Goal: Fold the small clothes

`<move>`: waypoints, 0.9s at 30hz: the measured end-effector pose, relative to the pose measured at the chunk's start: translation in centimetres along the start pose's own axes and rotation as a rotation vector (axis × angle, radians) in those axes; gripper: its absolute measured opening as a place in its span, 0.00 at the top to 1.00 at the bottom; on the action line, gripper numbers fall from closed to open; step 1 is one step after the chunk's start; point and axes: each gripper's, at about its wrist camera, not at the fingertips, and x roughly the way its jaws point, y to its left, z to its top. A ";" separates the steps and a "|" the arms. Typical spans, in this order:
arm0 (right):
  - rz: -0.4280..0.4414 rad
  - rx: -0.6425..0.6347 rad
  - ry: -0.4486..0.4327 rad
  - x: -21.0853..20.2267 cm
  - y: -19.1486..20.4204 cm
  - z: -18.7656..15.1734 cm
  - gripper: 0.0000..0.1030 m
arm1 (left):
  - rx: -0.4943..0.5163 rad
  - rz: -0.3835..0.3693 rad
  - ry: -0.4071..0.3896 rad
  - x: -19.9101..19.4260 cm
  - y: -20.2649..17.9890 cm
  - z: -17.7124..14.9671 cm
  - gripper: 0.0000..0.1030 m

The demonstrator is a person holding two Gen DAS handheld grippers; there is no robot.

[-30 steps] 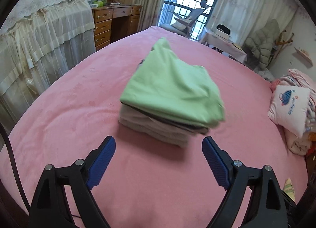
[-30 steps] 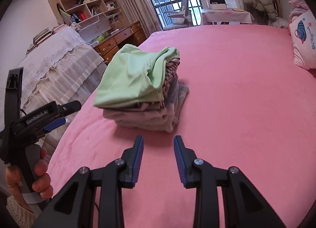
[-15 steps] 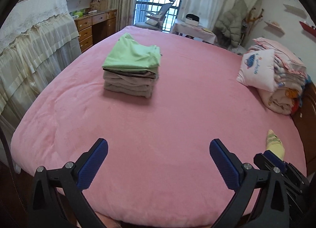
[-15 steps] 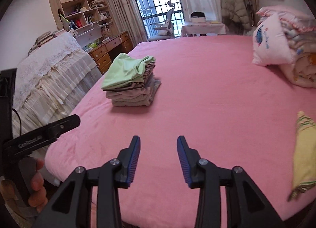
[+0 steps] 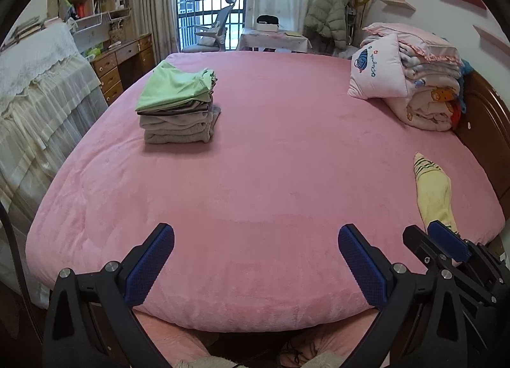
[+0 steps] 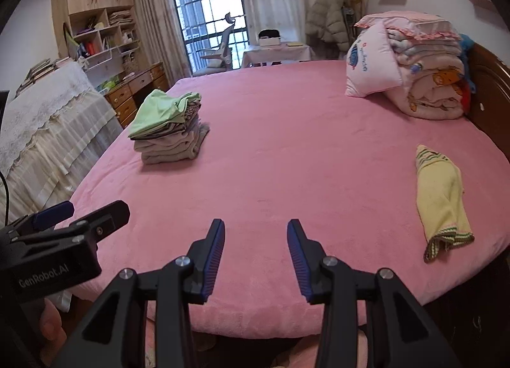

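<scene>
A stack of folded clothes with a light green garment on top sits on the pink bed, far left; it also shows in the right wrist view. A yellow garment with striped cuffs lies unfolded at the bed's right edge, also seen in the left wrist view. My left gripper is open wide and empty at the bed's near edge. My right gripper is open and empty, at the near edge too, left of the yellow garment.
A pile of folded quilts with a pink pillow stands at the back right by the wooden headboard. A lace-covered cabinet and a wooden desk stand left of the bed. The left gripper body shows in the right wrist view.
Both grippers have pulled back from the stack to the bed's near edge, so the stack now looks small and far. The yellow garment has come into view on the right.
</scene>
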 end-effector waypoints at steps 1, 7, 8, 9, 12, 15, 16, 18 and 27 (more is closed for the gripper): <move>-0.005 0.000 -0.004 0.0 0.1 0.1 0.60 | 0.001 -0.001 0.001 0.1 -0.1 0.0 0.01; -0.031 -0.024 -0.003 0.6 0.1 0.4 0.54 | -0.029 0.035 -0.010 1.4 0.8 1.3 0.01; -0.028 -0.027 0.002 0.9 0.1 0.6 0.54 | -0.034 0.041 -0.011 1.7 0.9 1.5 0.01; -0.026 -0.028 0.008 1.2 0.0 0.7 0.54 | -0.037 0.045 -0.007 2.0 0.8 1.7 0.01; -0.015 -0.040 0.023 2.0 -0.1 0.8 0.54 | -0.031 0.056 -0.001 2.6 0.5 2.0 0.01; -0.006 -0.050 0.035 2.7 -0.1 1.0 0.54 | -0.020 0.076 0.004 3.1 0.1 2.1 0.01; -0.002 -0.053 0.036 2.8 0.0 1.0 0.54 | -0.019 0.079 0.007 3.3 0.1 2.1 0.01; -0.004 -0.060 0.037 3.0 0.2 1.0 0.54 | -0.020 0.087 0.014 3.5 0.3 2.3 0.01; 0.007 -0.071 0.044 3.3 0.2 1.2 0.54 | -0.036 0.090 0.020 3.8 1.0 2.3 0.01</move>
